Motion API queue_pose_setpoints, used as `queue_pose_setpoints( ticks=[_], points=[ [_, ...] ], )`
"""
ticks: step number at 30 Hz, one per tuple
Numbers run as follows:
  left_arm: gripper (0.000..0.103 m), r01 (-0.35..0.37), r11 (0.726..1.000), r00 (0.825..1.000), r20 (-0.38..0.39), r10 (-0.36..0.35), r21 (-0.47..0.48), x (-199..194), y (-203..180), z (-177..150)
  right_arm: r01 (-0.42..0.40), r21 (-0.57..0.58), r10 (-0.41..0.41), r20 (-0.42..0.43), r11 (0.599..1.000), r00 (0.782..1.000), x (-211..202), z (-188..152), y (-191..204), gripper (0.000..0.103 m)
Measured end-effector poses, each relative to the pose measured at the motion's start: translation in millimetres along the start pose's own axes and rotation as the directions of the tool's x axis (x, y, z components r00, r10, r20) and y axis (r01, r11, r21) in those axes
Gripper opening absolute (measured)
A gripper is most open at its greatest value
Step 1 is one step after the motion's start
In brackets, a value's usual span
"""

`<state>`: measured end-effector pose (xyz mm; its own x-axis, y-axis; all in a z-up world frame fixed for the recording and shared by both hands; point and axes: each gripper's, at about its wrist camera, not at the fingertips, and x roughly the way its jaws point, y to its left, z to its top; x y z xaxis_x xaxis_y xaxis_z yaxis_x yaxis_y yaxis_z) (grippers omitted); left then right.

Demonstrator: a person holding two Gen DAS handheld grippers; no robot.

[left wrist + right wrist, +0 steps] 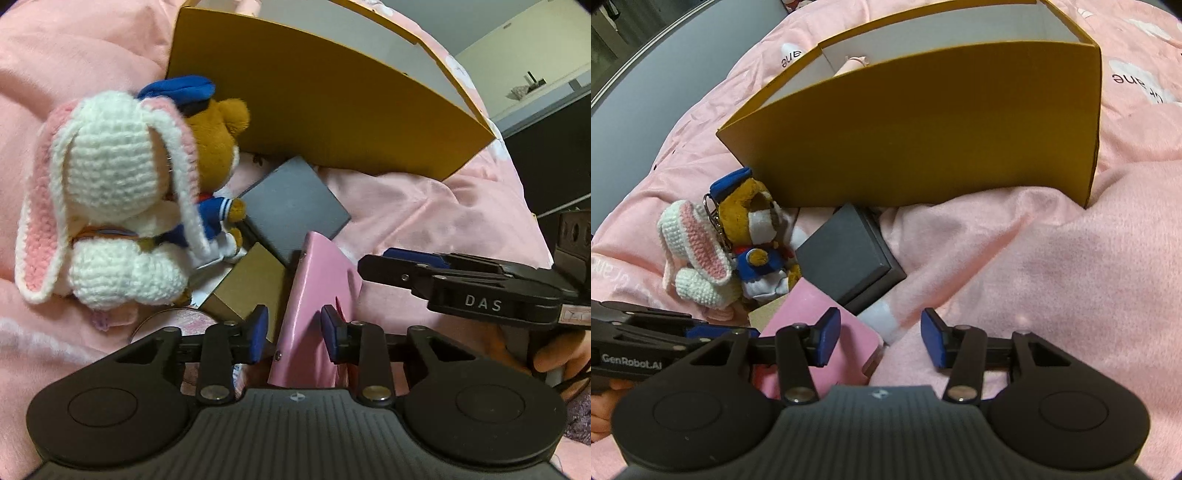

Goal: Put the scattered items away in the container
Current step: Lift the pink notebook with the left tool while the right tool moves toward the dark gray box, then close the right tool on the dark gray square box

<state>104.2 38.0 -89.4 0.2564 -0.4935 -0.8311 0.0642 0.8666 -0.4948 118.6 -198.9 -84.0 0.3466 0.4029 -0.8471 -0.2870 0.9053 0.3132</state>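
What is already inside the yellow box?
The yellow box shows pale inner walls and a small pink item poking above the front wall in the right wrist view. The floor and anything lower are hidden behind that wall.

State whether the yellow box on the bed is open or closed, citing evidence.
Open. The yellow box has no lid on top; its pale inner walls show over the near side, and something pink sits inside.

- A pink bedspread, rumpled into soft folds, covers the whole near and middle ground; white cloud-like patches with dark lettering show at its far right.
- Beyond it, far right in the left wrist view, stands a pale yellowish wall above a grey ledge and dark furniture.
- Far left in the right wrist view lies a grey surface.
- The light is dim and even.
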Motion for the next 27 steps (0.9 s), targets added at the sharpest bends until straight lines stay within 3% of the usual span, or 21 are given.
queue_pose_setpoints(
  ticks=[13, 16, 19, 27],
  points=[
    [0.036, 0.018, 0.997, 0.999, -0.033, -0.015, 0.08, 23, -22, 7, -0.003, 0.004, 0.003, -0.008, 1.0, 1.0, 2, -1, -3, 0.051],
    [0.028, 0.022, 0.996, 1.0, -0.022, -0.02, 0.088, 22, -22, 6, -0.036, 0.016, 0.036, -0.002, 0.999, 0.999, 2, -1, -5, 0.051],
    [0.022, 0.046, 0.996, 0.998, 0.028, -0.049, 0.077, 12, -20, 5, -0.062, 0.036, 0.062, 0.003, 0.997, 0.998, 3, 0, -7, 0.051],
    [0.02, 0.039, 0.997, 0.984, 0.172, -0.049, 0.06, -27, -16, 7, -0.139, 0.101, 0.136, 0.036, 0.985, 0.99, -3, 5, -12, 0.051]
  ],
)
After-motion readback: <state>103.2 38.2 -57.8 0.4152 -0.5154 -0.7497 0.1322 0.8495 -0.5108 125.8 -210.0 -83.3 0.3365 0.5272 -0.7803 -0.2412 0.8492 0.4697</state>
